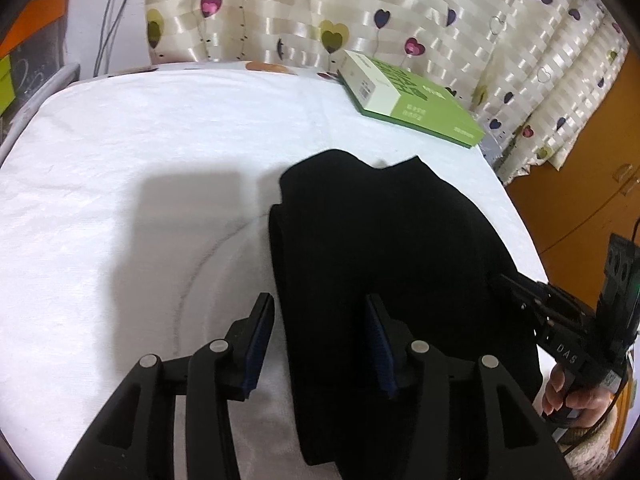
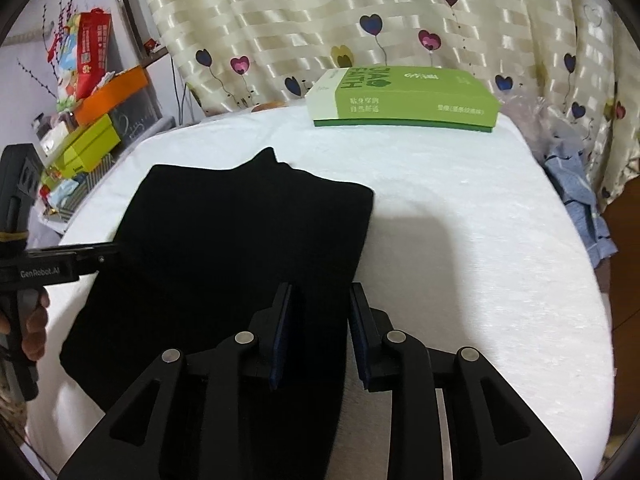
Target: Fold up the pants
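Note:
The black pants (image 1: 380, 264) lie folded into a thick rectangle on the white cloth-covered table (image 1: 140, 160); they also show in the right wrist view (image 2: 232, 248). My left gripper (image 1: 320, 320) is open and straddles the pants' left edge at the near end. My right gripper (image 2: 320, 308) is open, its jaws astride the pants' right edge. Each gripper shows in the other's view: the right gripper (image 1: 508, 284) at the pants' right side, the left gripper (image 2: 108, 256) at their left side. Nothing is gripped.
A green and cream box (image 1: 408, 96) lies at the table's far right corner, also in the right wrist view (image 2: 404, 100). A heart-patterned curtain (image 1: 360, 8) hangs behind. Blue cloth (image 2: 580, 200) hangs off the right edge. Cluttered boxes (image 2: 88, 120) stand at left.

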Tool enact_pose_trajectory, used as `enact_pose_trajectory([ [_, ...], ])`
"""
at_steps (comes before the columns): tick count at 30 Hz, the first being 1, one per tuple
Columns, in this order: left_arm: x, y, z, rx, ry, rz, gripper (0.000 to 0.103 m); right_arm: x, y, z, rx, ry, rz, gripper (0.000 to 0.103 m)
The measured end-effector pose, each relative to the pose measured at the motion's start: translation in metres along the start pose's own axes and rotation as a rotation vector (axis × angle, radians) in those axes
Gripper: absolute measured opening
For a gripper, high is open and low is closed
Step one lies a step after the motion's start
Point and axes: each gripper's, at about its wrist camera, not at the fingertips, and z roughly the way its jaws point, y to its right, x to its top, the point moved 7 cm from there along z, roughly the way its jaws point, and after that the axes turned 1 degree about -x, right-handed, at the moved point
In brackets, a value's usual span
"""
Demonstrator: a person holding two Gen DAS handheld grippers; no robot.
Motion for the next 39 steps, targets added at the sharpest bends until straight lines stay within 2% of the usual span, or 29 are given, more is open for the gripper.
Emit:
enact_pose_trajectory([
  [5, -0.005, -0.001, -0.008, 0.073, 0.041, 0.023, 0.053, -0.001, -0.001, -0.014, -0.063, 0.029, -0.038, 0.028],
  [11, -0.016, -0.001, -0.022, 0.122, 0.072, -0.008, 0.053, -0.008, -0.002, -0.040, -0.112, 0.067, -0.041, 0.029],
  [14, -0.024, 0.003, -0.037, 0.173, 0.101, 0.018, 0.053, -0.014, -0.005, -0.055, -0.104, 0.090, -0.034, 0.030],
  [18, -0.037, 0.011, -0.054, 0.160, 0.126, 0.004, 0.053, -0.024, -0.015, -0.073, -0.073, 0.111, -0.023, 0.030],
  [27, -0.084, 0.034, -0.076, 0.247, 0.177, 0.051, 0.053, -0.067, -0.044, -0.090, -0.047, 0.086, -0.038, 0.030],
  [30, -0.100, 0.040, -0.078, 0.250, 0.185, 0.057, 0.053, -0.080, -0.049, -0.093, -0.050, 0.080, -0.034, 0.030],
  [31, -0.104, 0.042, -0.078, 0.245, 0.183, 0.055, 0.053, -0.084, -0.050, -0.093, -0.056, 0.073, -0.032, 0.032],
  [33, -0.115, 0.044, -0.078, 0.274, 0.186, 0.065, 0.053, -0.093, -0.052, -0.093, -0.064, 0.058, -0.027, 0.056],
  [39, -0.144, 0.048, -0.067, 0.305, 0.154, 0.079, 0.053, -0.116, -0.056, -0.088, -0.078, 0.012, -0.022, 0.057],
])
